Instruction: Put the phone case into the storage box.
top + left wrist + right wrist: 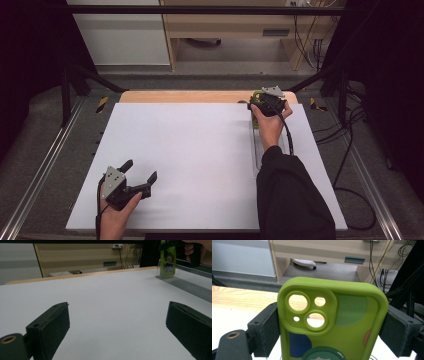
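A lime-green phone case with camera cut-outs and coloured shapes stands upright between the jaws of my right gripper. One pad presses on each of its long sides. In the high view that gripper is at the far right of the white board, with a bit of the case showing beside it. The left gripper view shows the case standing on the end of a grey metal strip. My left gripper rests near the front left, open, with nothing between its jaws.
The grey strip runs along the board's right side towards the person. A wooden table edge shows behind the board. Black frame bars and cables flank the table. A wooden cabinet stands beyond.
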